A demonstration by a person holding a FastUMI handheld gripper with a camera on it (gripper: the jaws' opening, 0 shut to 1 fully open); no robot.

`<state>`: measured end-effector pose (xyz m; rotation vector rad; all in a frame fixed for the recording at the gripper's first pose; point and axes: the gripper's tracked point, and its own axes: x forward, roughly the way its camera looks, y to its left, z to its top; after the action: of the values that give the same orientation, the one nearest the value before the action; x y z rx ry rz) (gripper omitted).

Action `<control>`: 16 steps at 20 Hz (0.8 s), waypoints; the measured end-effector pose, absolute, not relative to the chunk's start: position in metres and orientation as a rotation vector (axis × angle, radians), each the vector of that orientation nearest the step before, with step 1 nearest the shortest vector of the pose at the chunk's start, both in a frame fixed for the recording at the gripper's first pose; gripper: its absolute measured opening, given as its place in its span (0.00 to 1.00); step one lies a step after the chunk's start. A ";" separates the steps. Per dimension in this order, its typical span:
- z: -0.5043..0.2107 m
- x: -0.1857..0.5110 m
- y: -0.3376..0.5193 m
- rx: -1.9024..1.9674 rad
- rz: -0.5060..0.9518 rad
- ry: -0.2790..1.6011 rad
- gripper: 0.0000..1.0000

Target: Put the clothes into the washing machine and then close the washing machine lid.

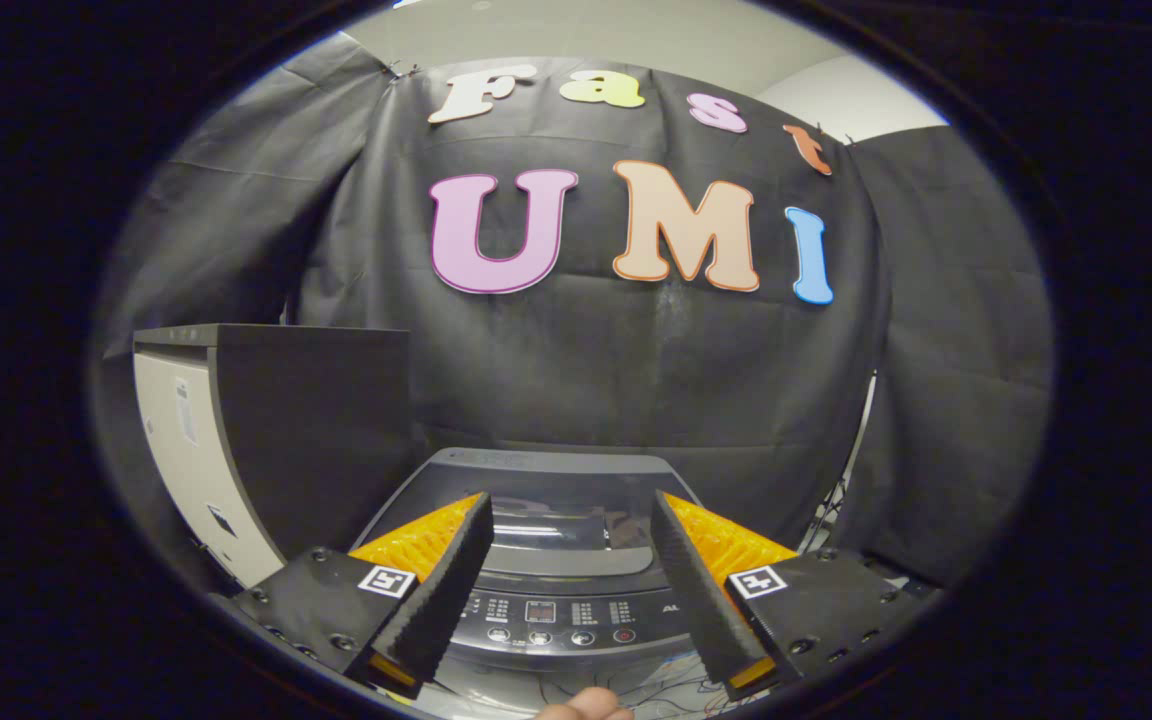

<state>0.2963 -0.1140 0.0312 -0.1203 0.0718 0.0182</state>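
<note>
Gripper view: the gripper point(571, 515) is spread wide and holds nothing. The washer point(556, 560) lies straight ahead and below, its control panel point(551, 612) between the fingers, its lid point(556, 515) apparently down just beyond. No clothes are visible. A fingertip point(586, 706) pokes in beneath.

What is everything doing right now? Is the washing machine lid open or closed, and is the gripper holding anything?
Washing machine lid: closed, lying flat on top.
Washing machine control panel: small display lit red.
Gripper: open, fingers spread apart, holding nothing, above the machine.
Cabinet beside the machine: closed.
</note>
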 end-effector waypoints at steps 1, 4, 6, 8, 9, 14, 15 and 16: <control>0.031 0.294 -0.111 -0.126 0.048 0.070 0.98; 0.040 0.289 -0.109 -0.100 0.092 0.009 0.98; 0.049 0.288 -0.109 -0.021 0.110 -0.042 0.98; 0.058 0.291 -0.106 0.059 0.127 -0.098 0.98; 0.066 0.293 -0.109 0.103 0.126 -0.137 0.97; 0.064 0.297 -0.104 0.153 0.166 -0.191 0.96; 0.057 0.301 -0.111 0.139 0.144 -0.169 0.96; 0.054 0.302 -0.117 0.129 0.121 -0.153 0.96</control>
<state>0.3021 -0.1168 0.0545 0.1288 -0.1530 0.1206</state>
